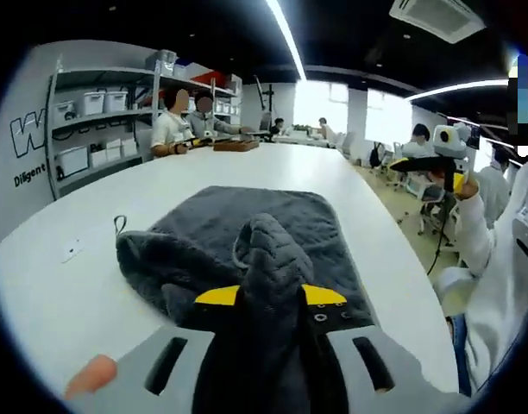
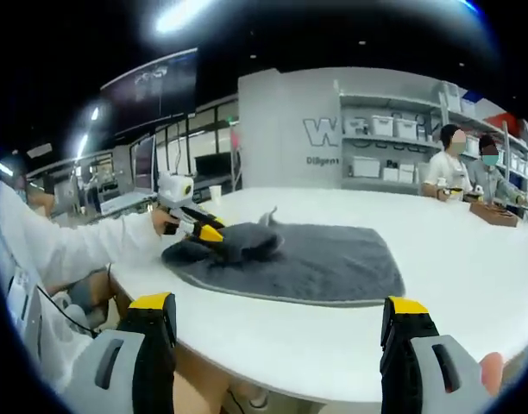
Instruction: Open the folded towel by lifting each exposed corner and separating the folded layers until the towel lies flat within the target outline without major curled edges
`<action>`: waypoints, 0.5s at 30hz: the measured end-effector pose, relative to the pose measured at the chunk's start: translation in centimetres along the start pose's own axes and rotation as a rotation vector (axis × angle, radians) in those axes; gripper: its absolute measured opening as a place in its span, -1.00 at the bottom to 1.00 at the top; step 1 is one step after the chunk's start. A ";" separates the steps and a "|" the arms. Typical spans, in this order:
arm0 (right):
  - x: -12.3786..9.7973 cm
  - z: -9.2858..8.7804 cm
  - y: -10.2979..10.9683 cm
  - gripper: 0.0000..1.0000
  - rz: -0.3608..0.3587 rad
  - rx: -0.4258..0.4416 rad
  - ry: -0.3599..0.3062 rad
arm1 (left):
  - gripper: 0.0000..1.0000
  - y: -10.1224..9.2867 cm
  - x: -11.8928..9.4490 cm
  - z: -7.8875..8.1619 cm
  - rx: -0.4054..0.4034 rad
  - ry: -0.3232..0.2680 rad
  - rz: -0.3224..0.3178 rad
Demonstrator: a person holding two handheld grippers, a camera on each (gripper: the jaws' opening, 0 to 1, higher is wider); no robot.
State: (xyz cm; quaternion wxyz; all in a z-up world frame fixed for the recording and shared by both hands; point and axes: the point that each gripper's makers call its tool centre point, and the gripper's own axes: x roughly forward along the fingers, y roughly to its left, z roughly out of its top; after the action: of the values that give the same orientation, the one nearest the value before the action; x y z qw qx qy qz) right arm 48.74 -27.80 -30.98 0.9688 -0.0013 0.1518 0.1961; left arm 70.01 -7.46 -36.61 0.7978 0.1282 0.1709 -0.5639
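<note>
Workshop room with ceiling strip lights, storage shelves (image 1: 96,129) of white bins along a grey wall, big white table (image 1: 57,302) in the middle. Dark grey towel (image 1: 247,228) lies on the table, mostly spread out but bunched and lifted at the near end in the left gripper view; in the right gripper view it sits mid-table as a flat dark patch with a raised hump at its left end. Left gripper (image 1: 271,297) has its yellow-tipped jaws clenched on a pinched-up fold of the towel, fabric rising in a peak between the tips and draping down over the jaw bodies; same gripper seen from the side in the right gripper view (image 2: 214,235), held by a white-sleeved arm, tips buried in the hump of cloth. Right gripper (image 2: 277,310) is released, jaws wide apart, hanging off the table's near edge, well clear of the towel, nothing between the tips; in the left gripper view it shows at the far right (image 1: 436,164), raised off the table. Small loop tag (image 1: 120,224) sticks out at the towel's left corner. Two seated people (image 1: 186,121) at the far end of the table beside a brown wooden box (image 1: 236,145). More people at desks near bright windows (image 1: 324,103).
</note>
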 end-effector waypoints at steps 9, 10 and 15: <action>0.5 -0.2 0.5 0.98 0.013 0.002 0.005 | -0.84 -4.0 -1.5 1.9 0.286 0.066 0.121; 0.5 -0.2 0.6 0.98 0.013 0.001 0.008 | -0.85 -4.6 -1.7 2.3 0.303 0.053 0.121; 0.3 -0.2 0.7 0.98 0.015 -0.002 0.004 | -0.88 -7.8 -2.1 2.8 0.305 0.023 0.098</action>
State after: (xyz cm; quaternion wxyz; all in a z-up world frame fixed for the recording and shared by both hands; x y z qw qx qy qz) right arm 48.69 -27.01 -31.19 0.9670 -0.0014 0.1535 0.2033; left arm 62.31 -9.35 -33.27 0.7936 0.2626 0.0861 -0.5421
